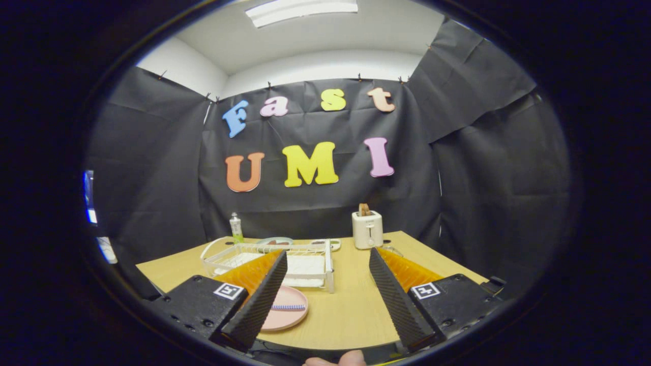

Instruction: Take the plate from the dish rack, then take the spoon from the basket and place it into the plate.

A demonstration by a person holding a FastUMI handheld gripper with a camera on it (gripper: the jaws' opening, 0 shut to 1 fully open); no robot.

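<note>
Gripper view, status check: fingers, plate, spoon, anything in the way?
Gripper open, holding nothing. Pink plate flat on table before dish rack, partly behind one finger. Spoon lying in plate. Path clear; toaster far back.

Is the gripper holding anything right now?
No: the gripper is open, its fingers spread wide with only bare table between them, while the pink plate lies on the table beside one finger.

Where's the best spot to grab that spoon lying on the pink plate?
Probably mid-handle of the spoon, from above, fingers straddling it: it lies flat on the round pink plate. Gripper is open, holding nothing.
</note>
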